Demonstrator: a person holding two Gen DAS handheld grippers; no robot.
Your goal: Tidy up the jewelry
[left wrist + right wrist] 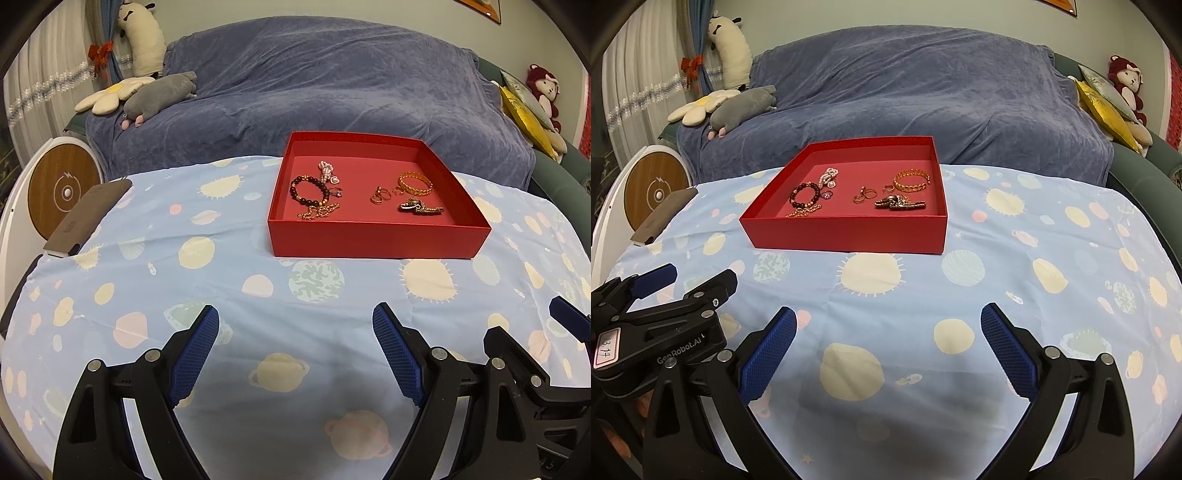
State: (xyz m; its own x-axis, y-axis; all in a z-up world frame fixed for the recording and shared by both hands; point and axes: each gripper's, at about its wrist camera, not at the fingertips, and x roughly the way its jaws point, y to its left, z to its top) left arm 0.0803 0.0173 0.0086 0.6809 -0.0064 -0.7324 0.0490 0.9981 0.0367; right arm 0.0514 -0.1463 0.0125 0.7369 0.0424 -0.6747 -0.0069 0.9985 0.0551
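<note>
On the planet-print blue tablecloth [258,288], the shallow red cardboard tray [373,236] gathers every piece together: dark beaded bracelet [309,191], gold chain bangle [414,183], small rings [380,195]. Left gripper [295,354] and right gripper [888,356] hover near the table's front edge, jaws spread and empty, probably because sorting looks complete.

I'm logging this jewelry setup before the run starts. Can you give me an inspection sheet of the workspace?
Surface: table under a light blue planet-print cloth.
Job's things: red tray holds all the jewelry: dark bead bracelet, pearl piece, gold chain, small rings, gold cuff, dark ornate clip.
Clutter: brown phone-like slab at the cloth's left edge.
Grippers: left gripper and right gripper both open, empty, short of the tray.
Cables: nothing seen.
Surroundings: blue-covered sofa, plush toys, yellow cushion, round white device.
</note>
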